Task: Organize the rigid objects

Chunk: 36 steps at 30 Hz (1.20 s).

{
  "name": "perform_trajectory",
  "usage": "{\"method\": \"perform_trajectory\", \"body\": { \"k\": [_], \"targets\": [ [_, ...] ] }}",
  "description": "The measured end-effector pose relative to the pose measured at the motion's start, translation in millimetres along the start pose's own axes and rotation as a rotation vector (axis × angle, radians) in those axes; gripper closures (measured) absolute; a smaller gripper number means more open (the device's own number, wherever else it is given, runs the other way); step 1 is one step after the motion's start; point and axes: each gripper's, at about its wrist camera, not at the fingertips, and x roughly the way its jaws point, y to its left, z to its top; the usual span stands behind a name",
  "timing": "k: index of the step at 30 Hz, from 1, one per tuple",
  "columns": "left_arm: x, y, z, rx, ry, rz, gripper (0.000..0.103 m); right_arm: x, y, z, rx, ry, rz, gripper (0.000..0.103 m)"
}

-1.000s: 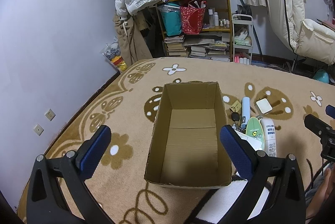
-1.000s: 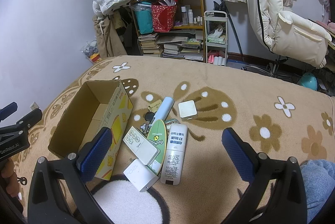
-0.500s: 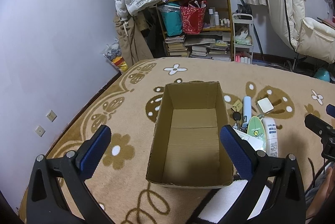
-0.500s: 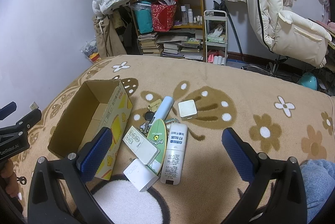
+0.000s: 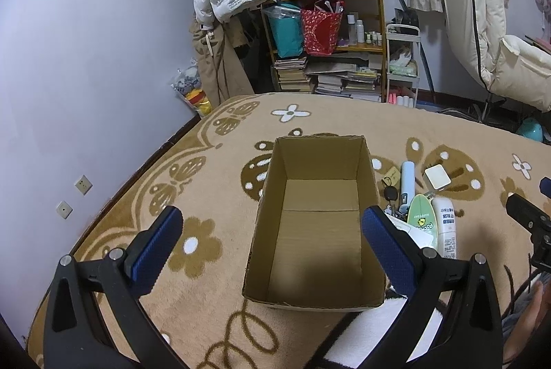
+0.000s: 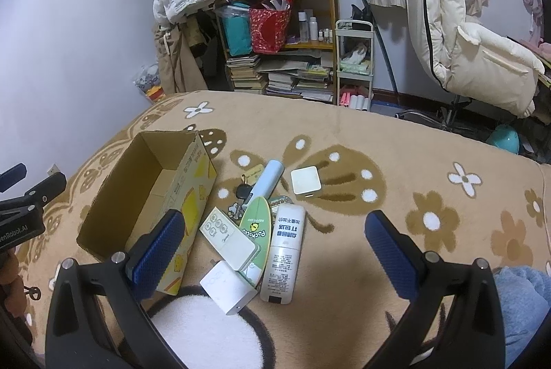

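An empty open cardboard box (image 5: pixel 318 221) (image 6: pixel 148 190) sits on the patterned rug. To its right lies a pile: a white spray bottle (image 6: pixel 284 252), a green surfboard-shaped item (image 6: pixel 255 231), a white remote-like case (image 6: pixel 229 239), a white cube (image 6: pixel 228 287), a pale blue tube (image 6: pixel 267 177), a white square box (image 6: pixel 305 180) and keys (image 6: pixel 242 191). My left gripper (image 5: pixel 272 245) hangs open over the box's near end. My right gripper (image 6: pixel 275 252) stands open above the pile. Neither holds anything.
A beige rug with brown flowers (image 6: pixel 430 221) covers the surface; a white round patch (image 6: pixel 206 331) lies at the near edge. A cluttered shelf (image 5: pixel 327 34) with books, hung coats and a cream chair (image 5: pixel 489 34) stand at the back. A blue cloth (image 6: pixel 523 303) lies at the right.
The left gripper has drifted slightly back from the box. The right view is nearly unchanged; both grippers stay open.
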Motion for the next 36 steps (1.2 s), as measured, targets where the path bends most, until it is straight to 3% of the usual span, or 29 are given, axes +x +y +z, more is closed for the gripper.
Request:
{"method": "perform_trajectory", "body": {
  "k": [15,36],
  "targets": [
    [0,-5,1,0.028,0.000,0.008,0.000,0,0,0,-0.003,0.001,0.001,0.000],
    [15,-1,3,0.047,0.063,0.007,0.000,1,0,0,-0.005,0.006,0.000,0.000]
  ]
}}
